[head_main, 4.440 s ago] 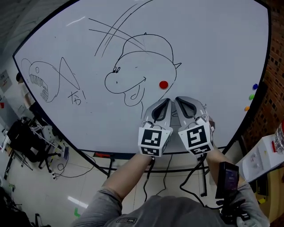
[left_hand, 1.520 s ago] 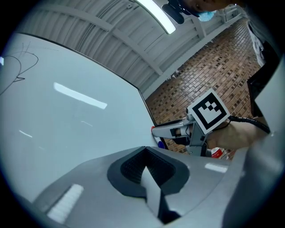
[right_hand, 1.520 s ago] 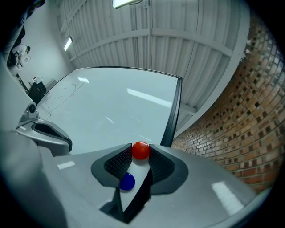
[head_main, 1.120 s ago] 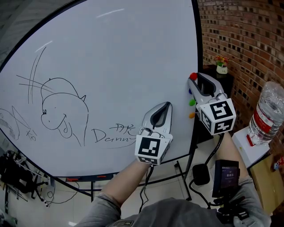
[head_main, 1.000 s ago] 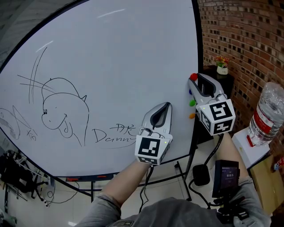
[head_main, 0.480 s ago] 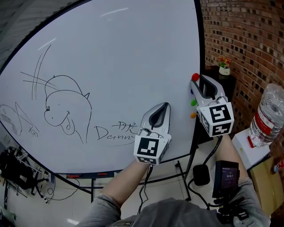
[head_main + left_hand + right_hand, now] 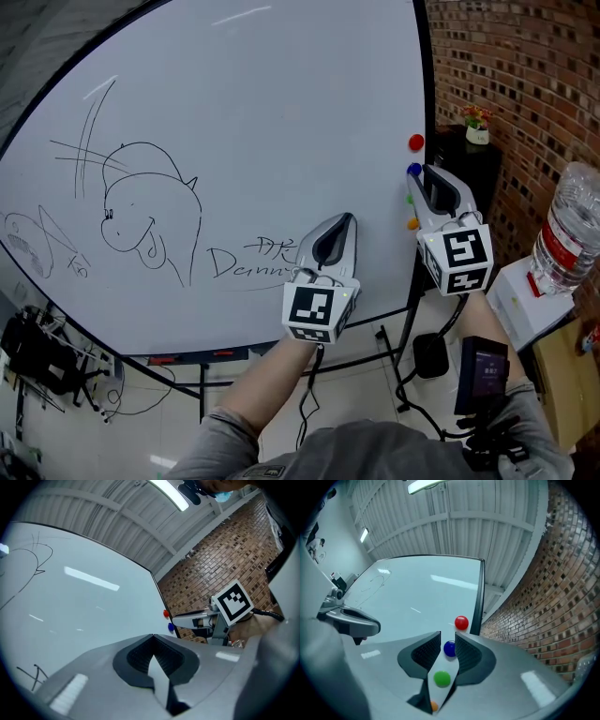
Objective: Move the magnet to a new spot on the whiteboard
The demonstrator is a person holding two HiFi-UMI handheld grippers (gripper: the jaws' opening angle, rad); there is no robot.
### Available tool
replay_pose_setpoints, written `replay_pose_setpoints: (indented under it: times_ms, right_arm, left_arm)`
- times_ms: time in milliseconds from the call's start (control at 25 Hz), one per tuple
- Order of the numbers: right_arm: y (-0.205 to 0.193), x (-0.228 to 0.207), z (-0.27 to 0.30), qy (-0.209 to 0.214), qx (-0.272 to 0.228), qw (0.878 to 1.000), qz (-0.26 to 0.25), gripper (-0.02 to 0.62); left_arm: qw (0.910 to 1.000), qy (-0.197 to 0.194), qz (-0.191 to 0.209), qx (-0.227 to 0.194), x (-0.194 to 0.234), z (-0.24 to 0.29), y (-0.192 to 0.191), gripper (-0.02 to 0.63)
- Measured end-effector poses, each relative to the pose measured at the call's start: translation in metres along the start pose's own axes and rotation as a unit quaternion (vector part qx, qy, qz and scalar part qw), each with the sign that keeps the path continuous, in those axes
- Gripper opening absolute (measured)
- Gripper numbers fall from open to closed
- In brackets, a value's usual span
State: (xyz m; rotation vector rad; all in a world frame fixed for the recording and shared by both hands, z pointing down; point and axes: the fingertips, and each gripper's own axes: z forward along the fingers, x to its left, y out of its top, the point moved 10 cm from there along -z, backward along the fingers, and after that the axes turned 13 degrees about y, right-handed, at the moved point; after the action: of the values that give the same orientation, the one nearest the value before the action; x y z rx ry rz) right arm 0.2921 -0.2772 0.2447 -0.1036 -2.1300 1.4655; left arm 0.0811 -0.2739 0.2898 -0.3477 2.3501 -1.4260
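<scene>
The red magnet (image 7: 415,142) sticks to the whiteboard (image 7: 281,112) near its right edge, free of any grip. Below it run a blue magnet (image 7: 413,170), a green one (image 7: 410,200) and an orange one (image 7: 412,224). My right gripper (image 7: 427,172) sits just under the red magnet (image 7: 461,622). Its jaws have just been closing but stand apart. The blue magnet (image 7: 449,648) shows in the gap between the right gripper's (image 7: 448,637) tips, and no pad visibly presses on it. My left gripper (image 7: 347,218) is shut and empty, tips at the board near the handwriting; its tips (image 7: 153,635) meet.
A brick wall (image 7: 525,84) stands right of the board. A water bottle (image 7: 562,239) rests on a white box, and a small plant (image 7: 477,118) tops a dark cabinet. Marker drawings (image 7: 150,220) cover the board's left half. Cables and gear (image 7: 37,356) lie on the floor at left.
The red magnet, earlier at the right gripper's tips, now stays on the board above them. The right gripper has sunk below it and its jaws stand narrower. The left gripper barely shifted.
</scene>
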Motion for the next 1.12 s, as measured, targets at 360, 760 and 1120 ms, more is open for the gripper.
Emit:
replay_pose_setpoints:
  times_ms: [360,760,1120]
  right_arm:
    - [0.012,0.109,-0.010,0.048,0.014,0.998,0.025,0.008]
    - [0.020,0.252,-0.041,0.093,0.058,0.990,0.089,0.006]
    - [0.021,0.362,-0.099,0.105,0.123,0.977,0.138,0.006]
  left_arm:
    - [0.9988,0.034,-0.020,0.027,0.049,-0.071,0.014,0.002]
    - [0.9956,0.047,-0.023,0.077,0.095,-0.194,0.021,0.002]
    - [0.9883,0.047,-0.055,0.134,0.117,-0.314,0.009,0.002]
